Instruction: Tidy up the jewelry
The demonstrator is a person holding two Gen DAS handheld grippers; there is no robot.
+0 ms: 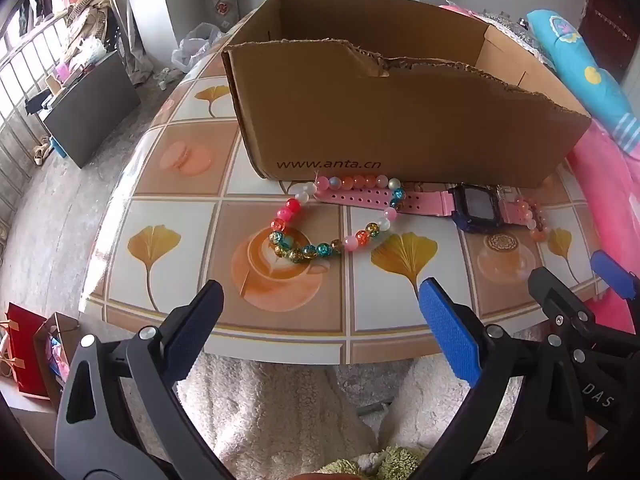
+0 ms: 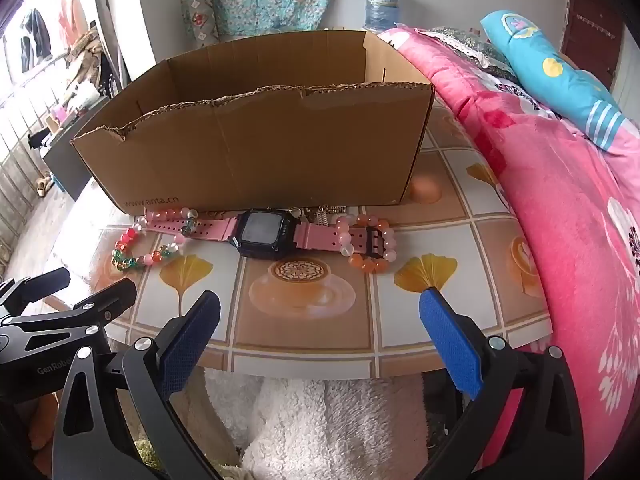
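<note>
Both grippers hang wide open and empty: the multicoloured bead bracelet (image 1: 336,220) lies straight ahead of the left gripper (image 1: 320,316); the pink watch (image 2: 264,234), strap crosswise, faces the right gripper (image 2: 320,320)

the worktop (image 2: 304,344) has a cover printed with ginkgo leaves and coffee cups. a pink flowered blanket (image 2: 560,200) lies beside it on the right, with a blue pillow (image 2: 560,76) on top. a water bottle (image 2: 382,8) stands behind.

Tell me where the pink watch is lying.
The pink watch lies flat on the table in front of the cardboard box, its strap ends overlapping the multicolored bracelet and the peach bracelet.
</note>
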